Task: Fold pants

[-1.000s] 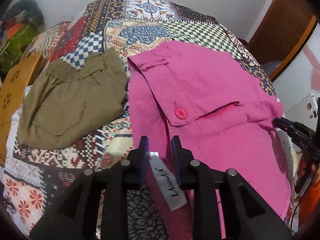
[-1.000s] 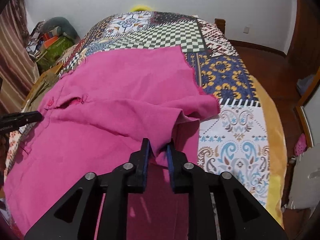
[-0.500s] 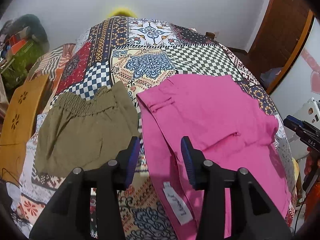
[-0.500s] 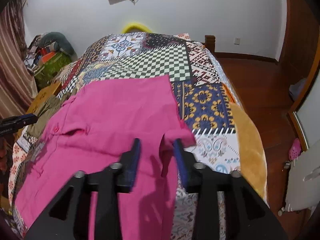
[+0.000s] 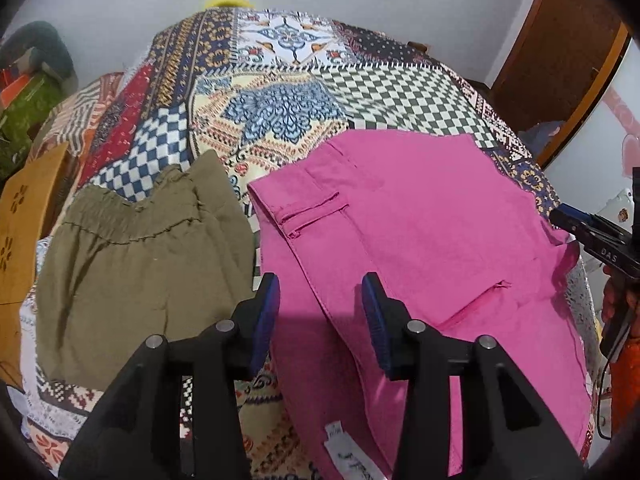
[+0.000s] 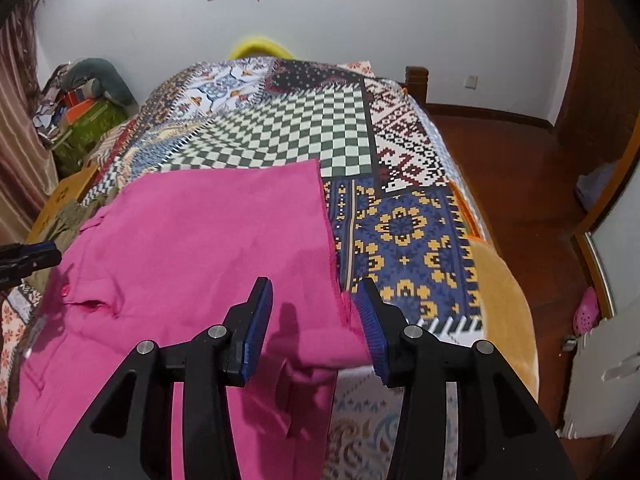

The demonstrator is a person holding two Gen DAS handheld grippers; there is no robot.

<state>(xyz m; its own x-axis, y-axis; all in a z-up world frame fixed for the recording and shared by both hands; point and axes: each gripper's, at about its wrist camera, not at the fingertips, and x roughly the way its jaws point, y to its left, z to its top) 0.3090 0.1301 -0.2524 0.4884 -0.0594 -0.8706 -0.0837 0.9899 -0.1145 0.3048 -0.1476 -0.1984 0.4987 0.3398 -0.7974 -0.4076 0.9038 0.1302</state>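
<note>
While we held both tools above the bed (image 6: 404,232), the pink pants (image 5: 420,240) lay folded flat on its patchwork cover, just beside a folded olive garment (image 5: 136,264). Our left gripper (image 5: 320,308) hovered over the pants' near left edge with its fingers (image 5: 266,316) apart and empty. Our right gripper (image 6: 314,320) hung over the near right corner of the pants (image 6: 208,248), fingers (image 6: 256,328) likewise spread, gripping nothing.

White label (image 5: 352,458) print blurred, pink pants (image 5: 420,240) cut off at bottom edge
</note>
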